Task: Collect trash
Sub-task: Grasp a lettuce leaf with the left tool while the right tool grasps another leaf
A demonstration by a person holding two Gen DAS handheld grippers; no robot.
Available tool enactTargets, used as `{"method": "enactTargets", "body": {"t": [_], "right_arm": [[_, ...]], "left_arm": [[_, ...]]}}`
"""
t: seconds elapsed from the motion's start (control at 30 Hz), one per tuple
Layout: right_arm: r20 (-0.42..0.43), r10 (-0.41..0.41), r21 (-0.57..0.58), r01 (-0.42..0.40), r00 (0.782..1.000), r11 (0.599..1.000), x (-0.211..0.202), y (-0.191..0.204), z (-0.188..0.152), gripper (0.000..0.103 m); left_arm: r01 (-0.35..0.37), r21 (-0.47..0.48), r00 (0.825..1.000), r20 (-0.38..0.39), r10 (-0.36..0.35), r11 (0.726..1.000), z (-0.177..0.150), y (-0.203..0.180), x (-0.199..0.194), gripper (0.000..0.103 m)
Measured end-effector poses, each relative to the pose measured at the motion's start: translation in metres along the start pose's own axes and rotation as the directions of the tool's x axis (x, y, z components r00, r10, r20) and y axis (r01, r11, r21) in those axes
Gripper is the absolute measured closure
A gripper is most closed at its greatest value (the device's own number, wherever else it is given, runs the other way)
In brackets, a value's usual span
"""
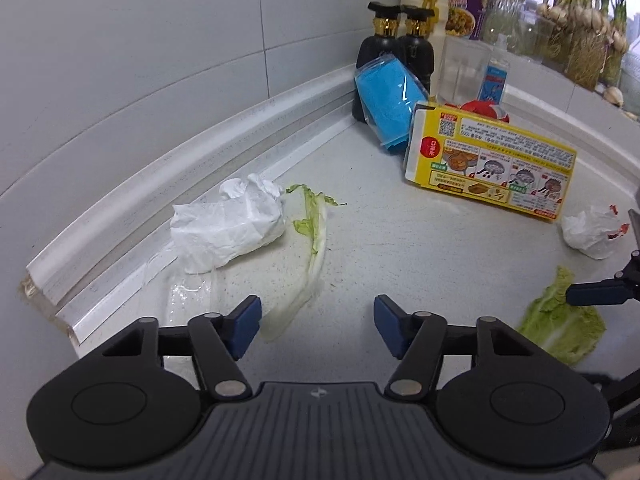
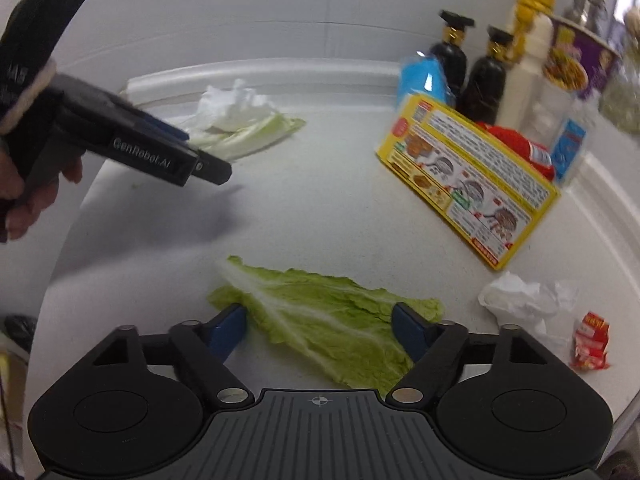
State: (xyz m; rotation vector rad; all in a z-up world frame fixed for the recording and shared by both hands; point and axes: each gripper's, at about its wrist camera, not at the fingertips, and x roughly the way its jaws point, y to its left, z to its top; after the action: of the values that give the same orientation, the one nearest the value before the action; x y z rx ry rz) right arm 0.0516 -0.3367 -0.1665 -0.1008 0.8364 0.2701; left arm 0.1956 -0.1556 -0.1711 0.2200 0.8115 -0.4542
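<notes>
My left gripper [image 1: 318, 326] is open and empty above the white counter, just right of a long pale cabbage strip [image 1: 314, 248]. A crumpled white plastic bag [image 1: 228, 224] lies left of the strip by the wall. My right gripper [image 2: 320, 334] is open, its fingers on either side of a green cabbage leaf [image 2: 320, 320] that lies flat on the counter; this leaf also shows in the left wrist view [image 1: 560, 320]. A crumpled white paper wad [image 2: 520, 296] and a red wrapper [image 2: 592, 344] lie to the right. The left gripper also shows in the right wrist view [image 2: 208, 170].
A yellow carton [image 1: 492, 160] lies on its side ahead. Behind it stand two dark bottles [image 1: 400, 48], a blue packet [image 1: 390, 100], a clear cup [image 1: 464, 68], a cream bottle [image 2: 528, 60] and a noodle cup [image 2: 576, 64]. A raised white ledge [image 1: 180, 168] borders the counter.
</notes>
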Motion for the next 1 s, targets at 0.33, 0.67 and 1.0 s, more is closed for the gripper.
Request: {"method": "enactTargets", "body": {"t": [0.33, 0.67, 1.0], "right_arm": [[-0.012, -0.015, -0.018, 0.014, 1.000, 1.000, -0.002, -0.001, 0.005, 0.075], [-0.016, -0.054, 0.058, 0.055, 0.998, 0.997, 0.000, -0.012, 0.012, 0.099], [0.018, -0.067, 0.115, 0.064, 0.998, 0.991, -0.014, -0.018, 0.026, 0.099]], "left_arm": [[0.010, -0.014, 0.999, -0.043, -0.011, 1.000, 0.013, -0.002, 0.014, 0.082], [0.039, -0.082, 0.997, -0.065, -0.044, 0.996, 0.013, 0.001, 0.008, 0.096], [0.084, -0.133, 0.993, -0.065, -0.094, 0.988, 0.004, -0.001, -0.016, 0.097]]}}
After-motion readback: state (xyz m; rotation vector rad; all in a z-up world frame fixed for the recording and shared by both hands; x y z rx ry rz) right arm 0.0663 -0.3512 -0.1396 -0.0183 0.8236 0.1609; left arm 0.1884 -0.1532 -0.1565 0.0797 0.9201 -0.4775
